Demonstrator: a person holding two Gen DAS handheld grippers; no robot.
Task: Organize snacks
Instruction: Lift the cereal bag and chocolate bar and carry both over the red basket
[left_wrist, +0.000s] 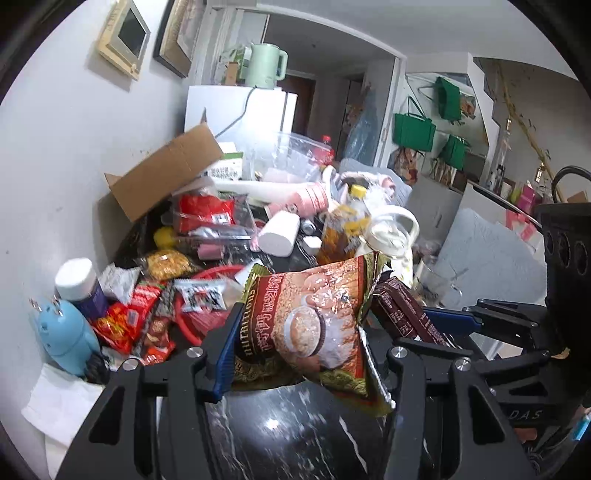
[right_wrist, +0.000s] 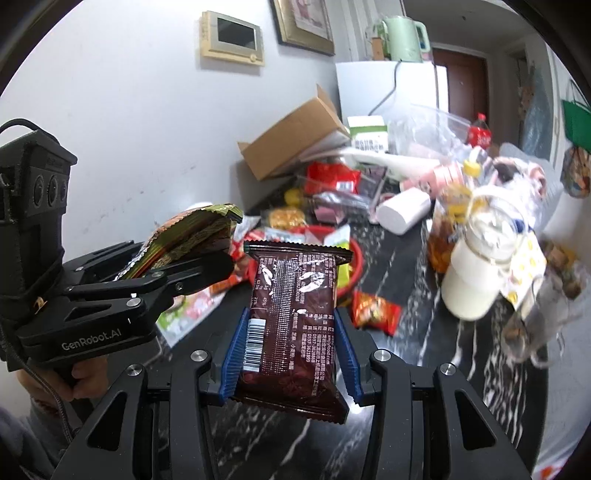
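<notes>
both sets of jaws are clamped on snacks: the left gripper holds an oatmeal packet by its sides, the right gripper a brown chocolate bar. both packets hang clear above the black marble counter, just beside each other. behind them lies a pile of loose snacks around a red basket. this looks like the carrying step; next, each packet needs a sorting spot, likely the basket, and a release over it.
</notes>
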